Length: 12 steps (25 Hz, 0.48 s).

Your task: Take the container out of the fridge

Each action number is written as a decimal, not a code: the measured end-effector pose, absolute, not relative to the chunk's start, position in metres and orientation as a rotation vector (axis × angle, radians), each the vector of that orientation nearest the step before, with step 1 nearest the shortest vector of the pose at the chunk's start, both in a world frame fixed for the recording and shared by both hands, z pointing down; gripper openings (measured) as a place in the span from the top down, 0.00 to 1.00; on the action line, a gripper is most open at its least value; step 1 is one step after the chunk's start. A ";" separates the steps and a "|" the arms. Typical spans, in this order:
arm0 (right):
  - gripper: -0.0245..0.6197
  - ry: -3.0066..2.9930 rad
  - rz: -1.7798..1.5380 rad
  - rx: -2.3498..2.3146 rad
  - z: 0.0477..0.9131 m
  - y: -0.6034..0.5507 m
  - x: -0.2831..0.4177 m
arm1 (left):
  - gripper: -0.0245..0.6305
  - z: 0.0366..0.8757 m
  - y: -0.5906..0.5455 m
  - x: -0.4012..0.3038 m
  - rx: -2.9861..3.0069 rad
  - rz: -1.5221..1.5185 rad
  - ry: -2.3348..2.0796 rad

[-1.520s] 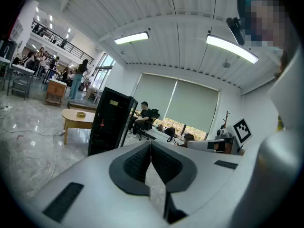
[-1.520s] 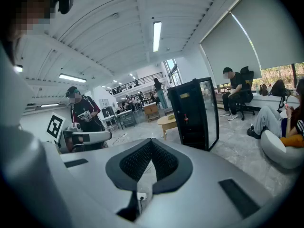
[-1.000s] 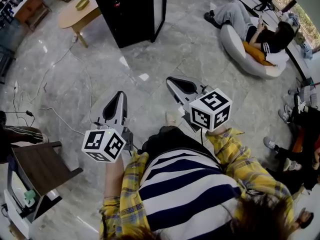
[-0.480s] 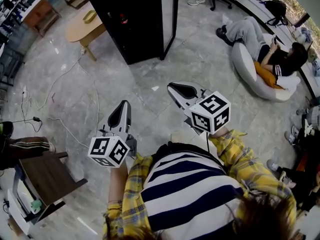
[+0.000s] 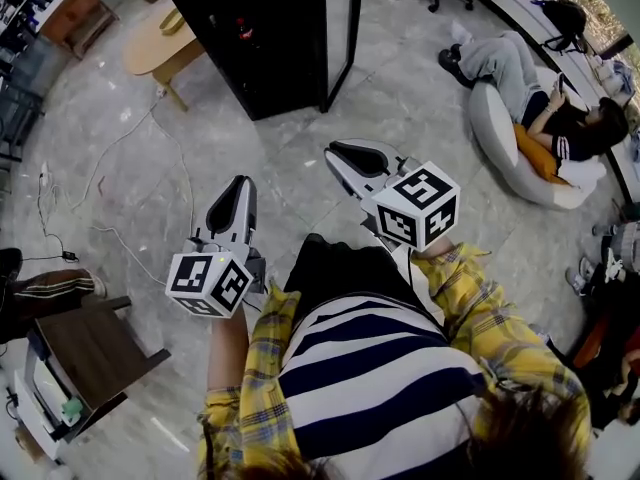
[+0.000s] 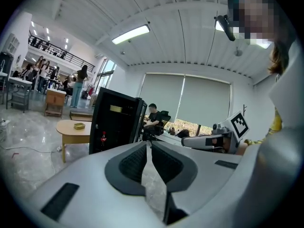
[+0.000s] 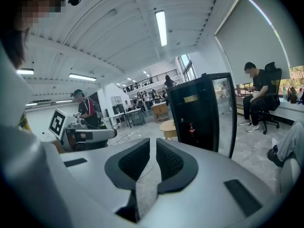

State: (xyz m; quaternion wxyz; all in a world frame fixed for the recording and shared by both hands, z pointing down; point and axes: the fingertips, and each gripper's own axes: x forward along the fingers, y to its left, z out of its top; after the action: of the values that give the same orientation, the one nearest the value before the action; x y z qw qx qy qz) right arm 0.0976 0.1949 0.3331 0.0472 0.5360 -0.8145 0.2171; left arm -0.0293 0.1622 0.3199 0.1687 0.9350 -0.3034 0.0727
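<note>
The container (image 6: 116,108) is a flat, yellowish thing on an upper shelf inside the black fridge (image 5: 270,38), and a small red bottle (image 6: 103,137) stands on a lower shelf under it. The glass door (image 5: 345,28) of the fridge stands open at the right side. Both grippers are well apart from the fridge and point toward it over the grey marble floor (image 5: 120,168). The left gripper (image 5: 240,183) has its jaws pressed together, with only a thin slit between the dark pads, and nothing is between them. The right gripper (image 5: 335,151) is the same: its jaws are together and they hold nothing. It is a little nearer to the fridge than the left one. The person who holds them wears a yellow checked shirt (image 5: 470,308) over a striped top. Left of the fridge stands a low round wooden table (image 5: 155,43) with a small yellow object (image 6: 79,126) on it, and thin cables (image 5: 150,138) lie on the floor near it. At the lower left is a brown chair (image 5: 90,343). On the right, another person (image 5: 540,118) sits in a white beanbag (image 5: 500,138).
</note>
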 end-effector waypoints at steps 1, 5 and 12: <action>0.91 -2.485 0.663 1.634 0.333 0.189 0.097 | 0.93 0.319 0.156 -0.030 2.659 0.203 -0.868; 0.91 -2.473 0.649 1.623 0.336 0.162 0.094 | 0.93 0.324 0.128 -0.033 2.647 0.193 -0.868; 0.91 -2.436 0.629 1.590 0.341 0.096 0.087 | 0.93 0.340 0.070 -0.047 2.606 0.188 -0.873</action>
State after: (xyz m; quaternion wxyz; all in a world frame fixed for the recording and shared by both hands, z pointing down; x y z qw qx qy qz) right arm 0.0873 0.0955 0.3410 0.0827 0.5325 -0.8156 0.2108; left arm -0.0475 0.0700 0.3396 0.1922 0.9284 -0.3109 0.0670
